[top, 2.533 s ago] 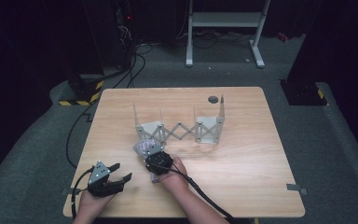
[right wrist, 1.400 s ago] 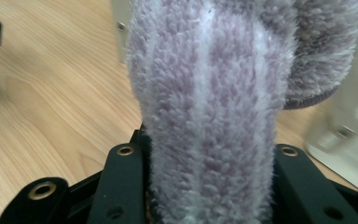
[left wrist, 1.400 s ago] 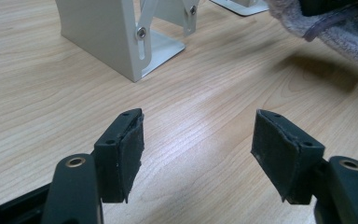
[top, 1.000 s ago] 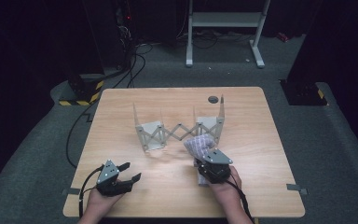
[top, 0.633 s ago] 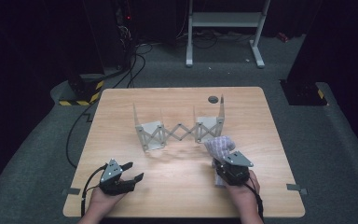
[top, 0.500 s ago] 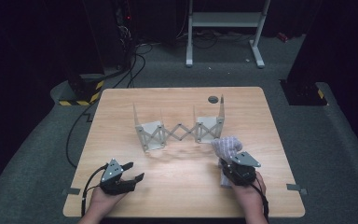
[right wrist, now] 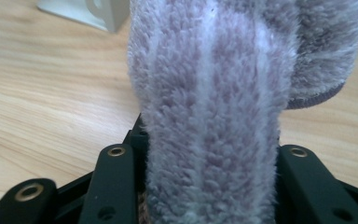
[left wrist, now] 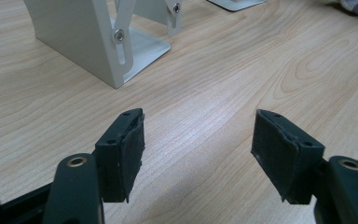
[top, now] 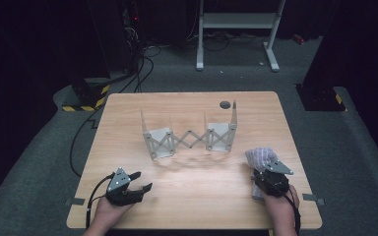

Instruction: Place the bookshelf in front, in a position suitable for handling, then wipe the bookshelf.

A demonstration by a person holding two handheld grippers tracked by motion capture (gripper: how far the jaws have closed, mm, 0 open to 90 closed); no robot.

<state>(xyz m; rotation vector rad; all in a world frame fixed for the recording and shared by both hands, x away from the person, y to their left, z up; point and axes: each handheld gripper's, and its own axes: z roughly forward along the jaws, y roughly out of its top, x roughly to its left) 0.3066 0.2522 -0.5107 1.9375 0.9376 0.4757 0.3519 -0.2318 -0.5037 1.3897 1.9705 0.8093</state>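
**Pinching a fluffy striped sock near the table's front right**

Seen along the right gripper [right wrist: 209, 154]: about half open, having just been easing wider, with the fluffy striped sock [right wrist: 205, 93] between the jaws. Packed from one jaw to the other with lilac and white pile, touching both. Pads hidden behind the fluff. Rising from the jaws as a thick upright band, with a rounded, folded part bulging at the upper right of that view.

From the high view: held in the person's right hand low over the wooden table [top: 187, 206], near its right edge and towards the front. Pointing away from the person, with the sock bunched at the jaw tips as a pale lump. Cannot tell there whether the lump rests on the wood or hangs just above it.

On to the left gripper [top: 142, 180]: gaping wide, holding nothing, with bare wood grain between the two black pads [left wrist: 126, 154]. Resting at the front left of the table in the person's left hand, and well apart from the sock.

Farther out, in the middle of the table: a white scissor-link rack [top: 189, 137], stretched sideways, with an upright end plate at each side. Standing just beyond and to the left of the sock, without touching it. Behind the rack, near the far edge: a small dark round hole [top: 225, 104].
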